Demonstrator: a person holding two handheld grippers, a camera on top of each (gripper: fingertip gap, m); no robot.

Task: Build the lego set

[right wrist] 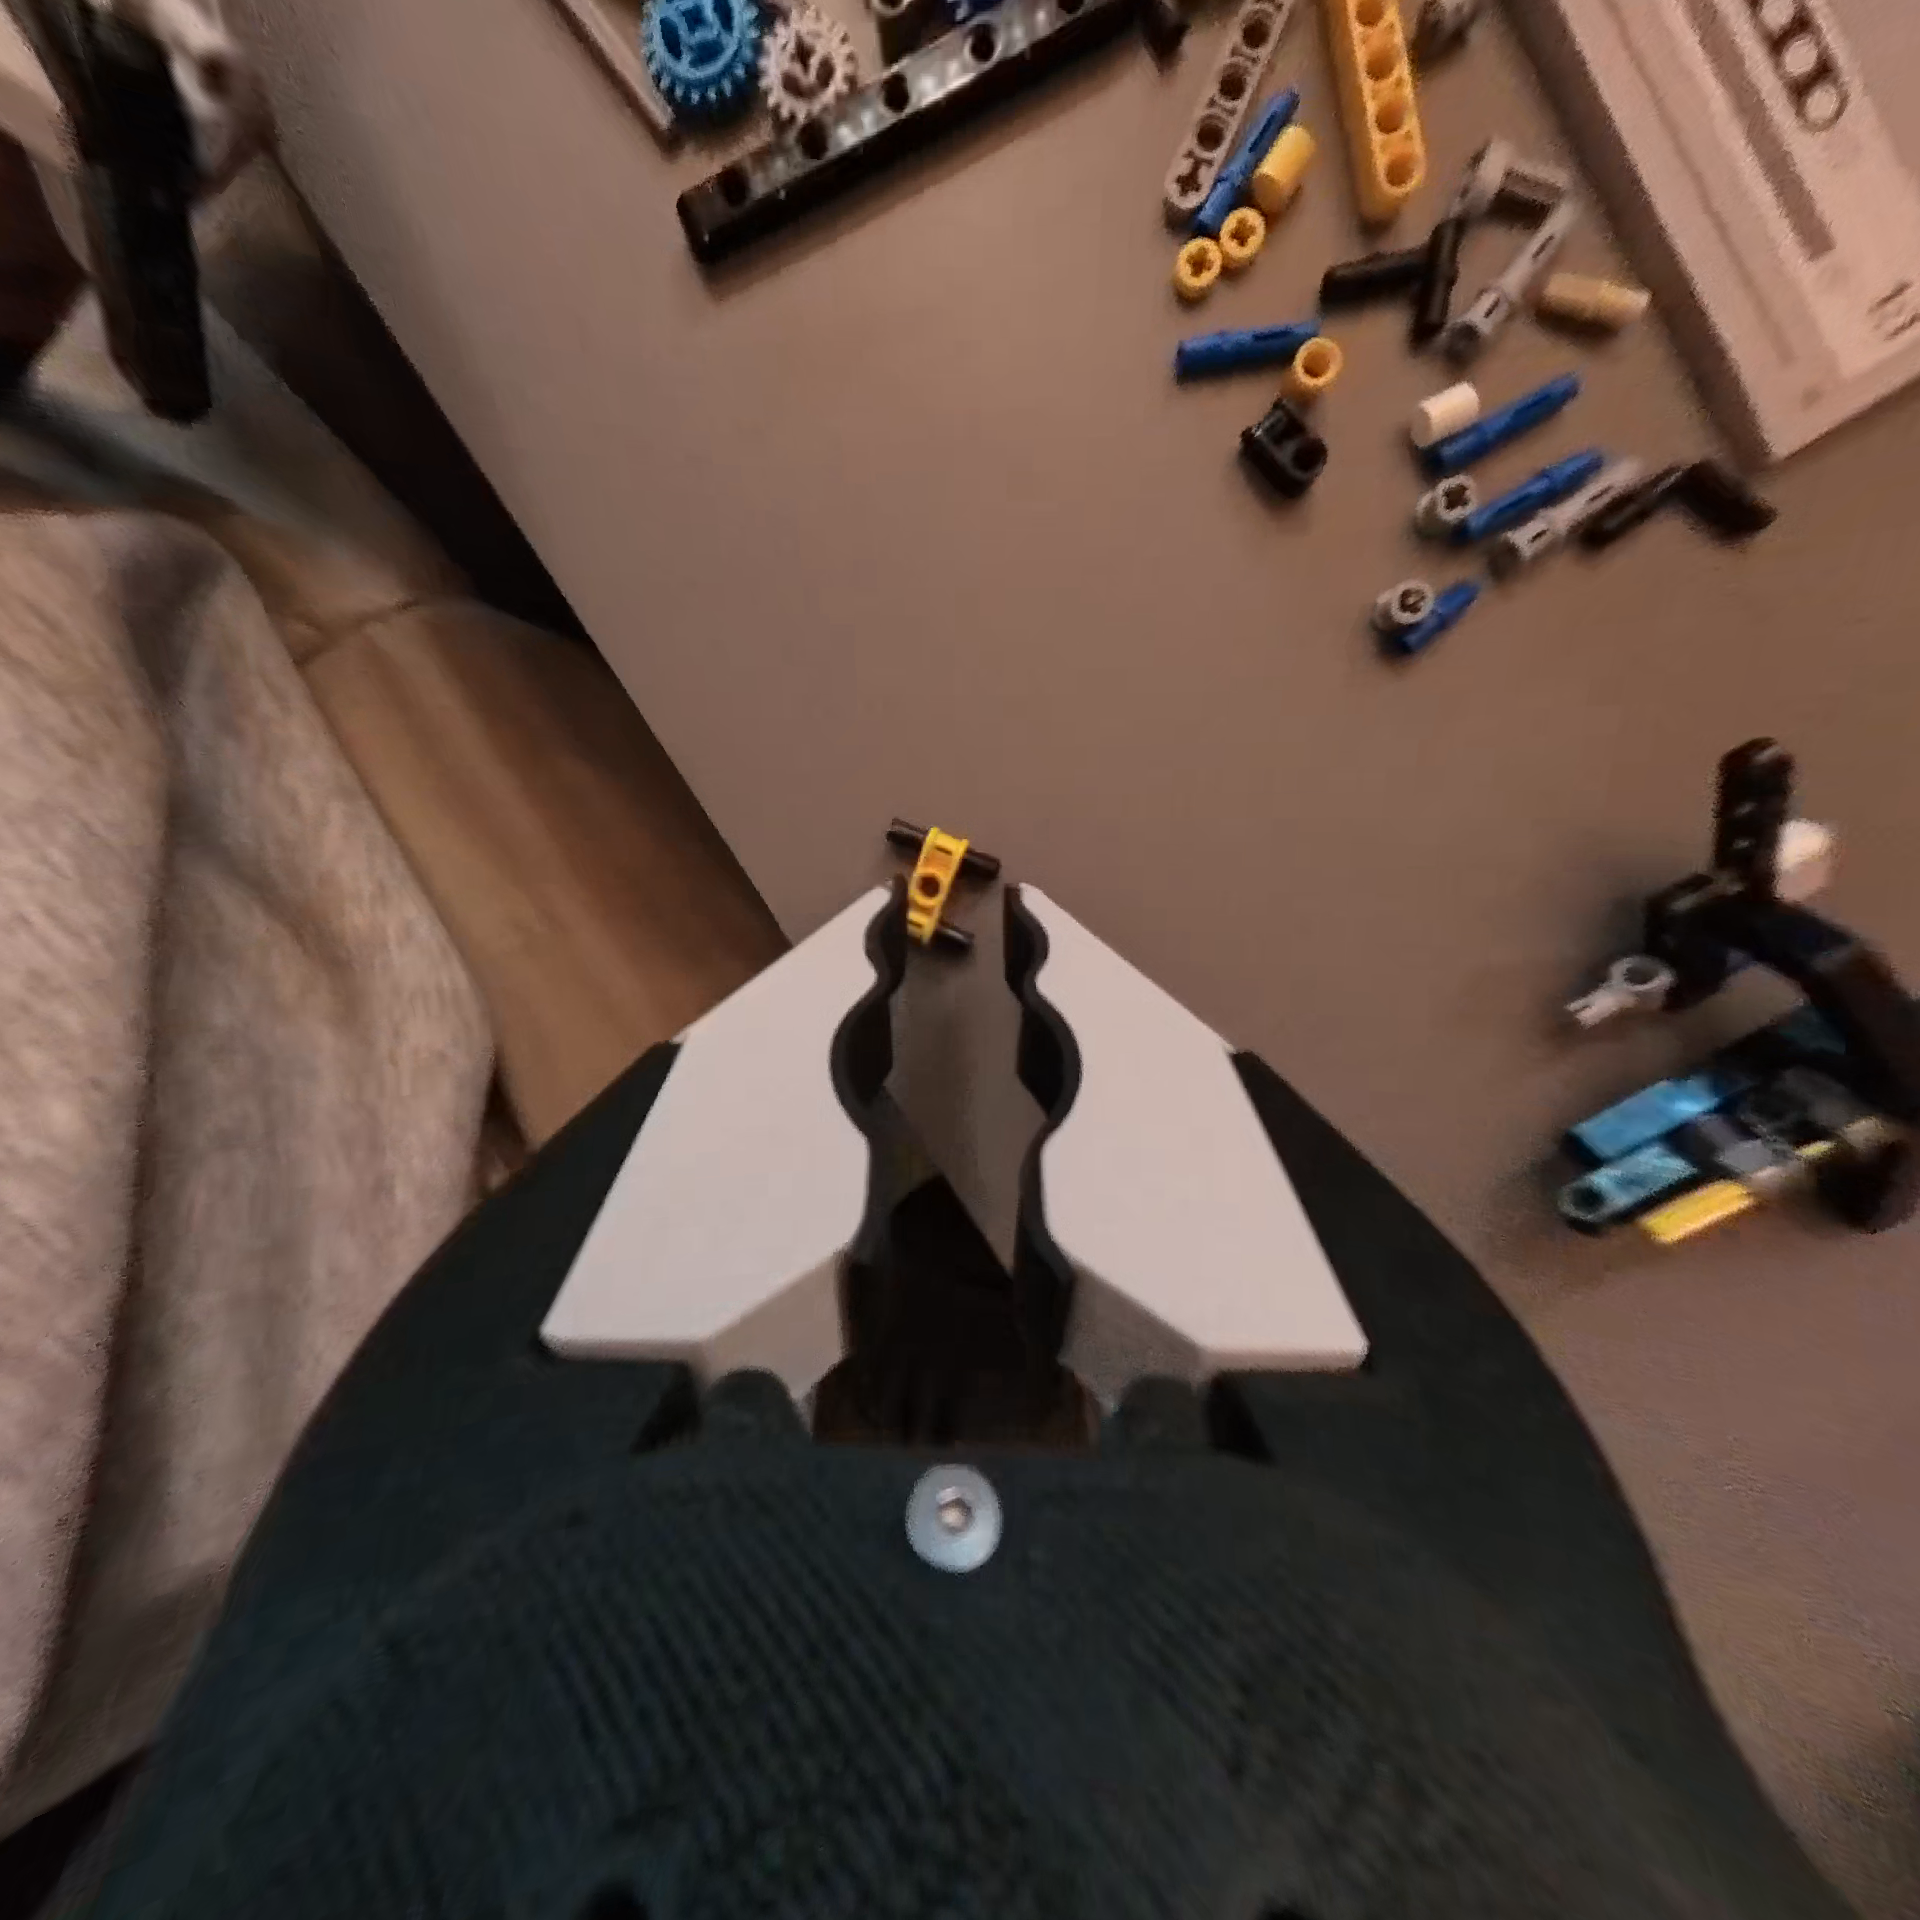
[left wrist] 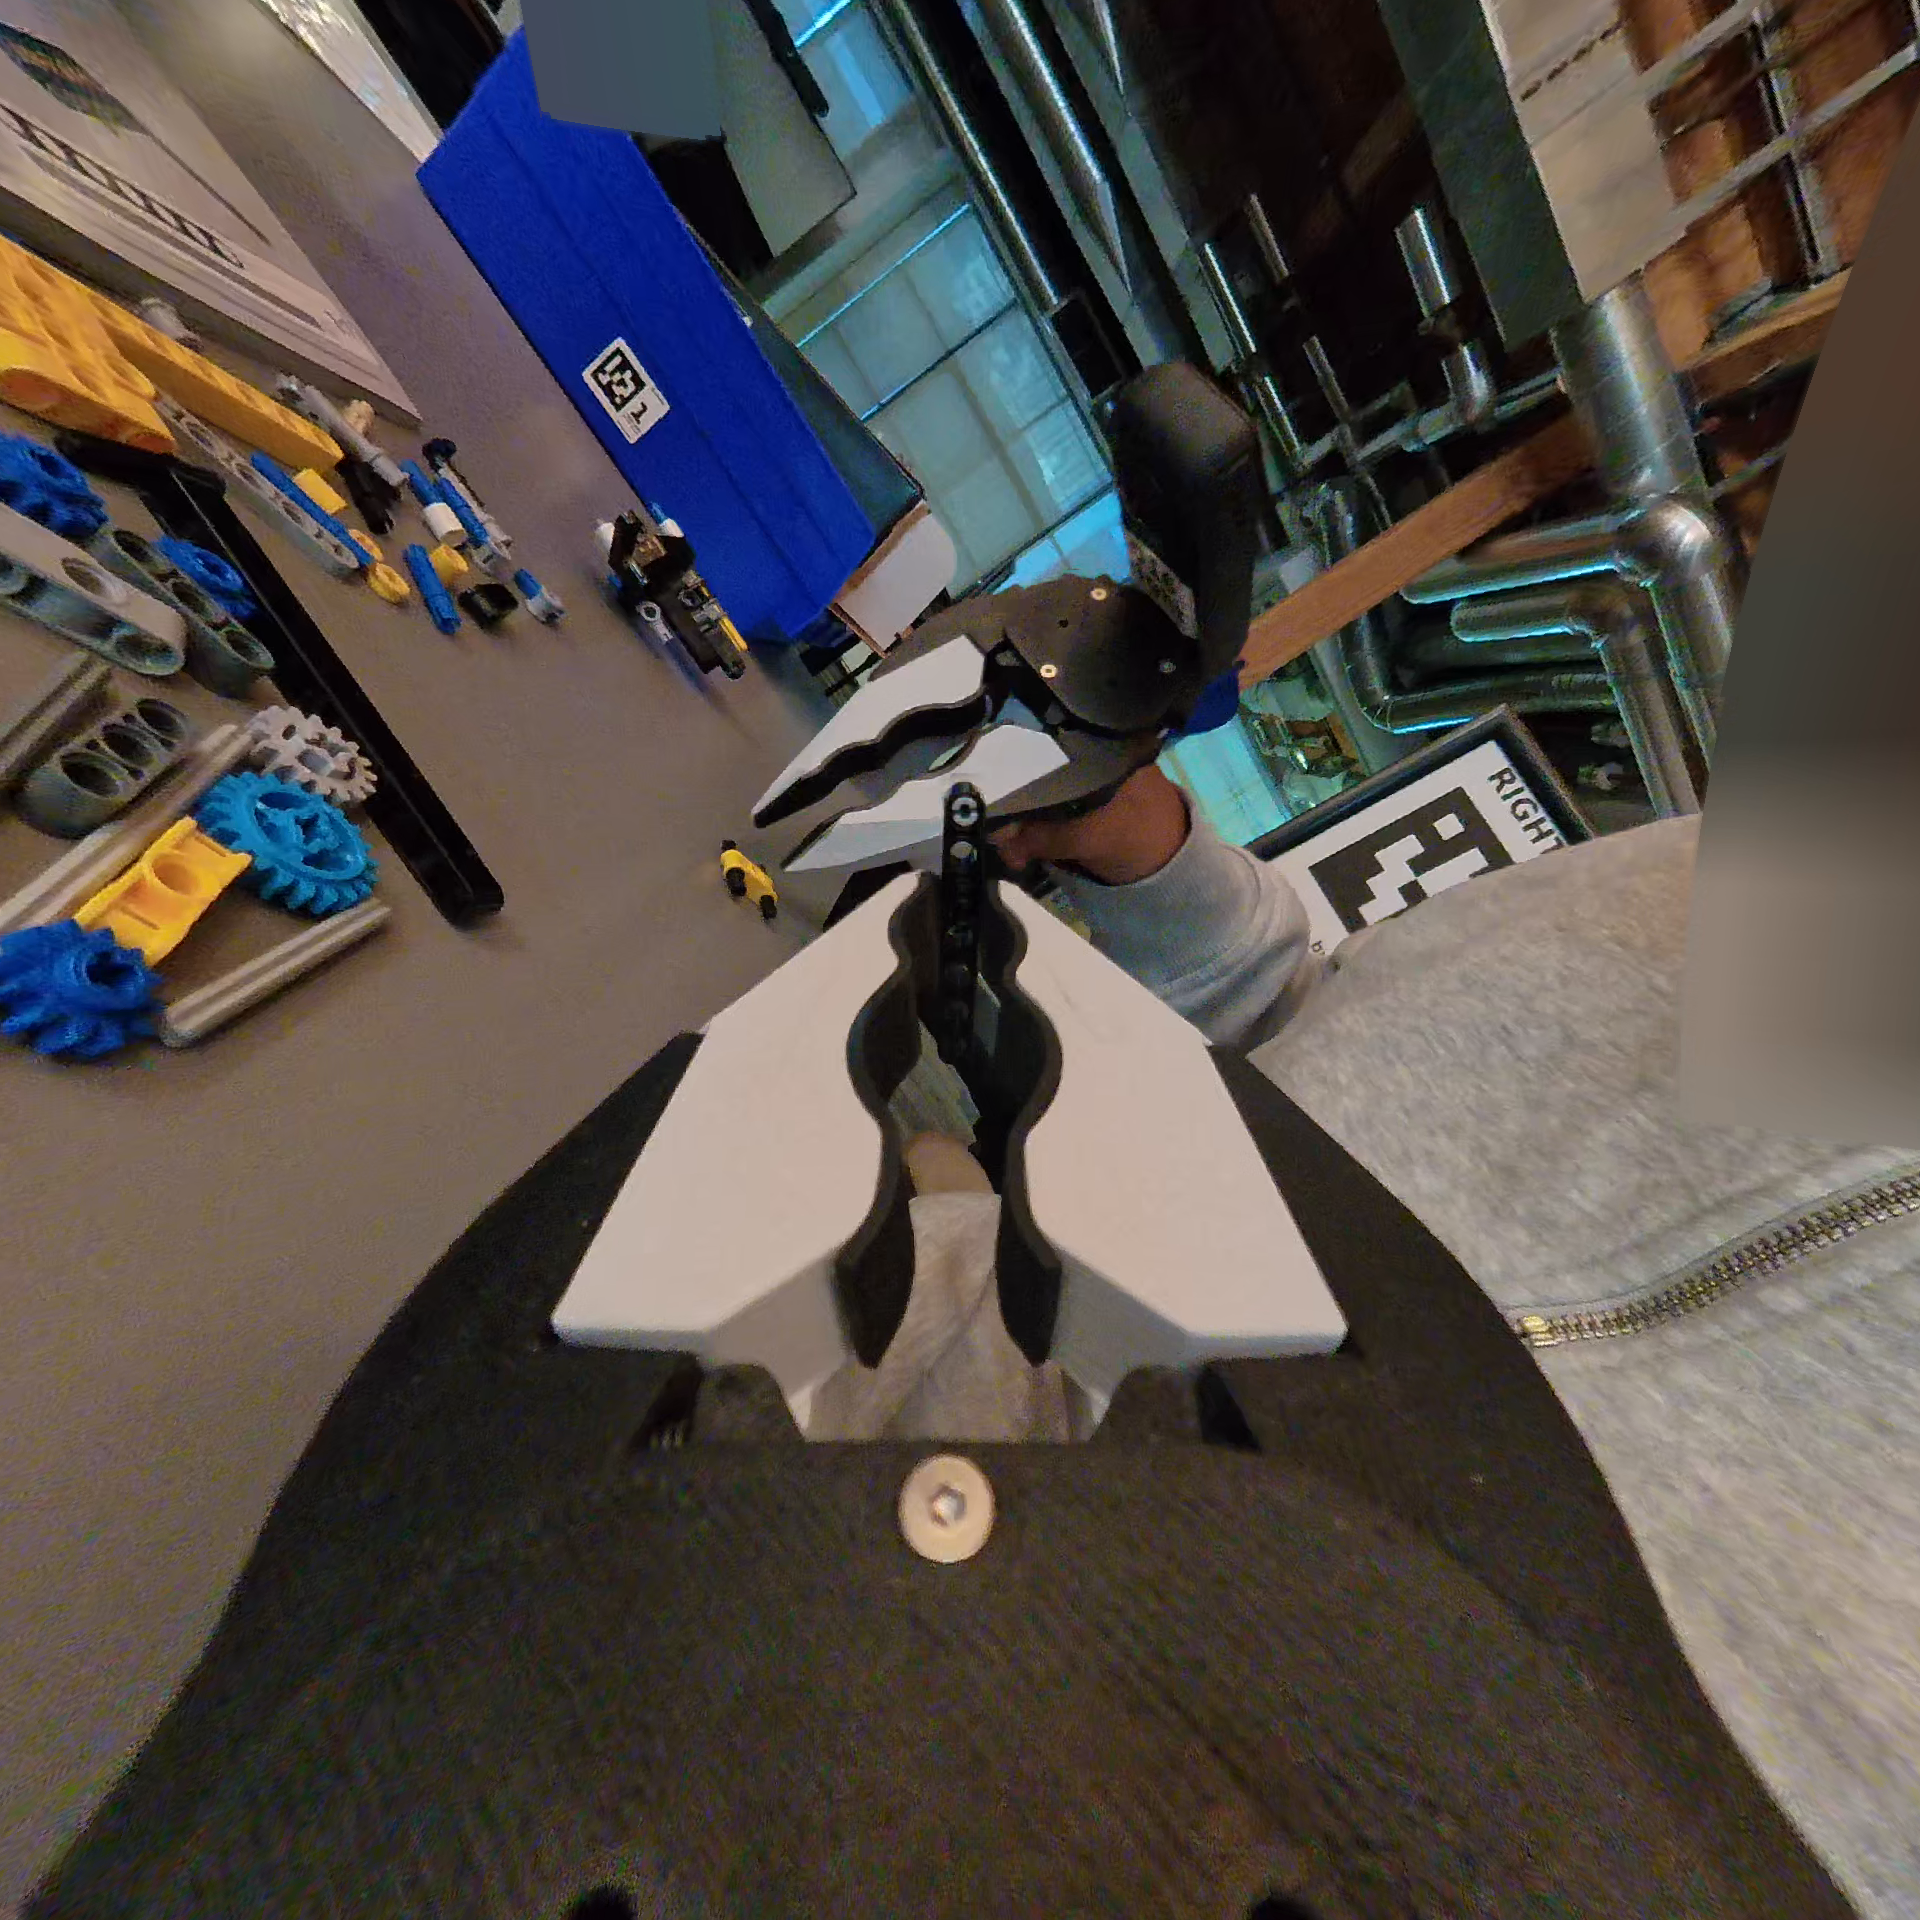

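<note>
Grey bench (right wrist: pixel 935 540) with lego bits scattered all over it, pipes and a blue board (left wrist: pixel 644 343) in the background.

Left gripper (left wrist: pixel 956 914) has its fingers clamped on a thin black beam (left wrist: pixel 961 894), which sticks up out past the tips, well off the bench and up near the person's grey hoodie (left wrist: pixel 1558 1143). Using that beam as the landmark: the right gripper (left wrist: pixel 831 821) sits just behind it in the left wrist view, fingers parted with a visible gap. A small yellow connector (left wrist: pixel 746 876) with black pins lies on the bench just left of the beam.

From the right wrist view, that same connector (right wrist: pixel 935 883) lies right at the tips of the right gripper (right wrist: pixel 951 904), partly between the spread fingers. Can't tell if they're touching it; looks like it's just lying on the bench.

Farther from the beam, on its left: a half-built black and blue assembly (left wrist: pixel 675 592), a long black beam (left wrist: pixel 343 717), blue gears (left wrist: pixel 286 842), yellow beams (left wrist: pixel 156 364), and loose blue pins (left wrist: pixel 431 587). An instruction booklet (left wrist: pixel 156 208) lies beyond those.
</note>
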